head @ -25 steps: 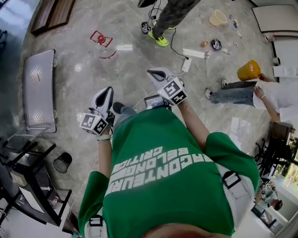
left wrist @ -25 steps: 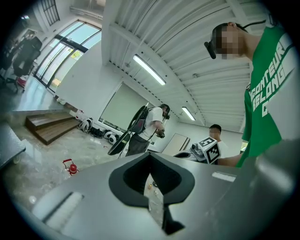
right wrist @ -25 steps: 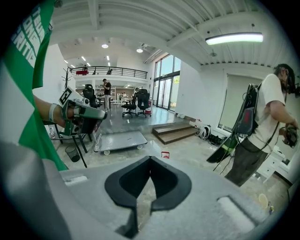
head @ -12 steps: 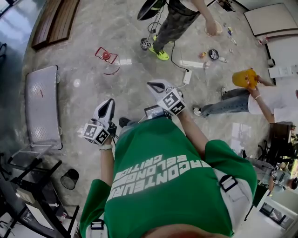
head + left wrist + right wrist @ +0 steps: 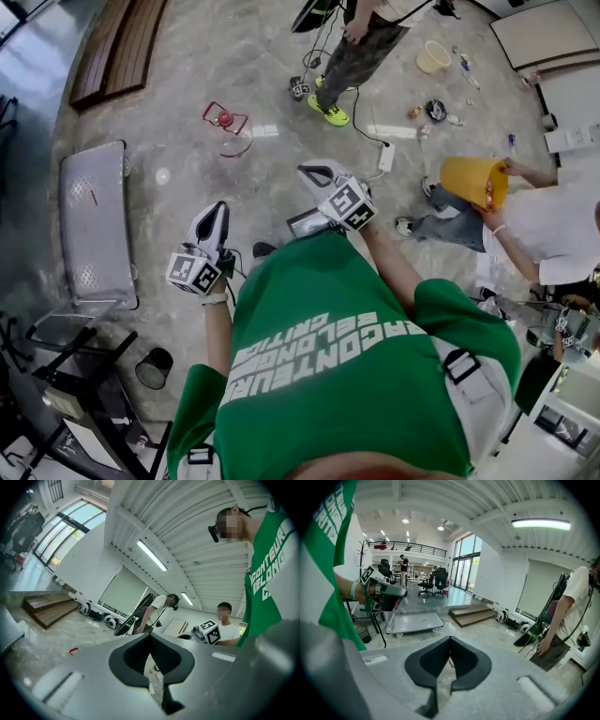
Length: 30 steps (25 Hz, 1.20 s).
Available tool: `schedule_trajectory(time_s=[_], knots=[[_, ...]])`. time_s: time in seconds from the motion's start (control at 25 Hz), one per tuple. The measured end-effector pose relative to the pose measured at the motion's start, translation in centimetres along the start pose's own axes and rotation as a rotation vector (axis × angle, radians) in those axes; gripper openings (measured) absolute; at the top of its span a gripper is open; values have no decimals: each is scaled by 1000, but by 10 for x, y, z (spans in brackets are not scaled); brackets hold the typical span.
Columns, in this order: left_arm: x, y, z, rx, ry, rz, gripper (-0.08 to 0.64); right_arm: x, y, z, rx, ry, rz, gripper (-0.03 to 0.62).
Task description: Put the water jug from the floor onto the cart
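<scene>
The water jug (image 5: 233,142) is clear with a red handle frame and lies on the stone floor ahead of me, a good way beyond both grippers. The cart (image 5: 94,220) is a flat grey platform trolley standing to the left; it also shows in the right gripper view as the cart (image 5: 415,621). My left gripper (image 5: 221,206) is held level in front of my chest, its jaws together and empty. My right gripper (image 5: 312,170) points forward and down, also shut on nothing. The jaw tips meet at the left gripper (image 5: 150,634) and at the right gripper (image 5: 450,638).
A person (image 5: 361,47) stands ahead, past the jug, near cables and a power strip (image 5: 397,131). At the right another person holds a yellow bucket (image 5: 472,178). Wooden steps (image 5: 122,42) lie far left. A black stand (image 5: 56,375) and a small black bin (image 5: 155,367) sit at lower left.
I have walked forward: the jug and the cart have drifted nearer in the head view. Both grippers stay shut. The person at the right has swung the yellow bucket closer.
</scene>
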State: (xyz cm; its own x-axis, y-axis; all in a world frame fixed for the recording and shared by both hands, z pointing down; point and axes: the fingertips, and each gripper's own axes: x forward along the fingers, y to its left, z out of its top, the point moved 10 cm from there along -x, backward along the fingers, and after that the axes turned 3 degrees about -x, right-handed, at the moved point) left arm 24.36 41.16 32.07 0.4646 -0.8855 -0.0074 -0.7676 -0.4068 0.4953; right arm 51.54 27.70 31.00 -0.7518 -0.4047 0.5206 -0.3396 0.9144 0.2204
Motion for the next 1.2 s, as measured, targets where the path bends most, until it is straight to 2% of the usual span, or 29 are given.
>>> schedule_trajectory(time_s=[0.48, 0.64, 0.96, 1.2], knots=[[-9, 29, 5, -30, -2, 78, 14, 51, -16, 15, -4, 0, 65, -6], [-2, 56, 24, -30, -14, 111, 13, 89, -33, 31, -10, -9, 90, -6], [42, 115, 72, -29, 23, 138, 14, 163, -89, 59, 11, -3, 120, -6], [82, 158, 104, -25, 44, 133, 14, 209, -131, 81, 26, 3, 145, -6]])
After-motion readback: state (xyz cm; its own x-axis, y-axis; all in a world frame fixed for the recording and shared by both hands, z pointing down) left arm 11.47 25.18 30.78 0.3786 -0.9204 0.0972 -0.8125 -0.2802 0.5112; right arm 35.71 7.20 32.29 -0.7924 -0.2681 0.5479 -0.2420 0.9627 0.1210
